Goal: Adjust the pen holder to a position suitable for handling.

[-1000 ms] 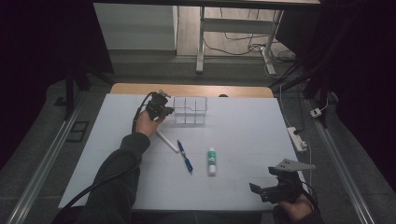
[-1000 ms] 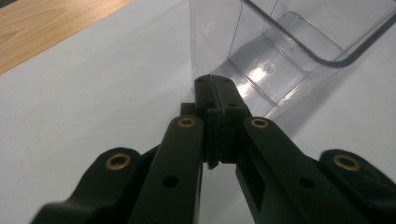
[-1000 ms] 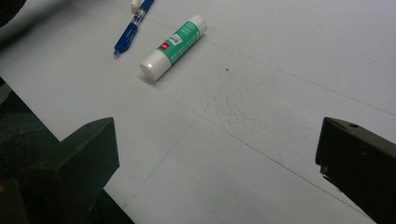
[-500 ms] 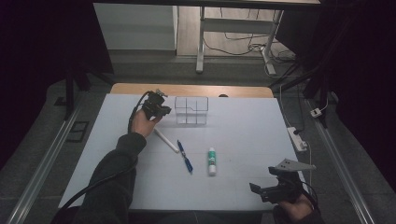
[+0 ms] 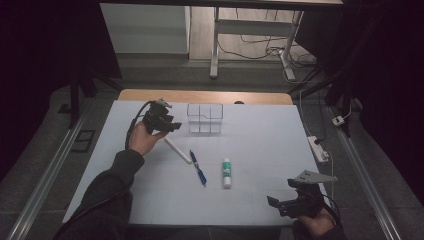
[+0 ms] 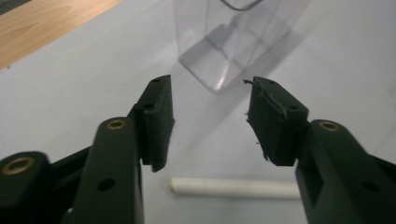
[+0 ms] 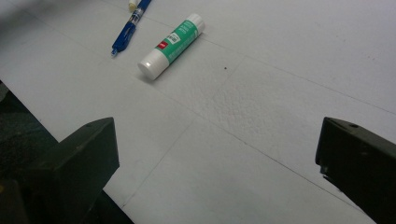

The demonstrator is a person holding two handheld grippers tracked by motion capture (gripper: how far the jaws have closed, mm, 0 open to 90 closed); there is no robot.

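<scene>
A clear plastic organiser box [image 5: 204, 118] with compartments stands at the back middle of the white table [image 5: 260, 145]. My left gripper [image 5: 172, 125] hovers just left of it, open and empty; its jaws frame the box [image 6: 233, 42] ahead and a white stick [image 6: 236, 187] lying below. That white stick [image 5: 178, 150], a blue pen [image 5: 198, 168] and a green-and-white glue stick [image 5: 227, 172] lie mid-table. My right gripper [image 5: 274, 202] rests near the front right edge, open wide and empty, facing the glue stick [image 7: 172, 39] and the pen [image 7: 128, 27].
A strip of wooden tabletop [image 5: 200, 96] runs behind the white sheet. A white power strip [image 5: 318, 149] lies along the right edge. Metal rails [image 5: 45, 170] flank the table; desk legs and cables [image 5: 260, 45] stand beyond.
My left gripper has shifted slightly toward the near side and away from the box. The right gripper has stayed put.
</scene>
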